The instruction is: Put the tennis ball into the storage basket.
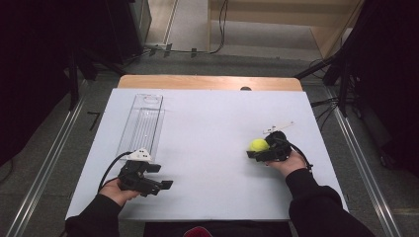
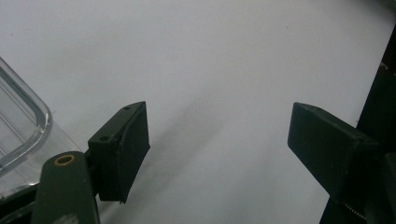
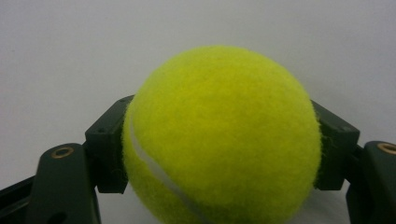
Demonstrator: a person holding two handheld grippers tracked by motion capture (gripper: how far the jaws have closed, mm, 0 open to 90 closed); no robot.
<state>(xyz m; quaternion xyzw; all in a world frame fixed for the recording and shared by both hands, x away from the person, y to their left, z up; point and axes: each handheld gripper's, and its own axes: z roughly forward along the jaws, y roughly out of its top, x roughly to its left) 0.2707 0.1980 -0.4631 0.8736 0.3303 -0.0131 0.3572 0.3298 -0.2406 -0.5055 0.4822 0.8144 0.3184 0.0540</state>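
A person seated at the bottom edge of the high view works over a white table [image 1: 207,143], a two-jaw gripper in each hand. The right gripper [image 1: 261,150], at the right of centre in that frame, is clamped around a yellow-green tennis ball [image 1: 258,144] — the ball sits between the black jaws, pointing toward the middle of the table. In the right gripper view the tennis ball [image 3: 222,140] takes up the centre of the frame, its white seam curving down the lower left, with a jaw pad pressed against each flank and plain white table behind. The right hand [image 1: 289,163] wraps the tool from below, a dark sleeve trailing to the bottom right corner.

At the lower left of the high view the left gripper [image 1: 160,177] is held by the left hand [image 1: 116,190], its jaws spread wide and nothing between them. The left gripper view bears this out — the two dark pads stand far apart over bare white surface. A clear plastic tray [image 1: 143,123] lies lengthwise in the upper left part of the table, just beyond the left gripper; its rounded corner [image 2: 23,126] shows at the left edge of the left gripper view. A black cable [image 1: 111,168] loops from the left gripper toward the table's left edge.
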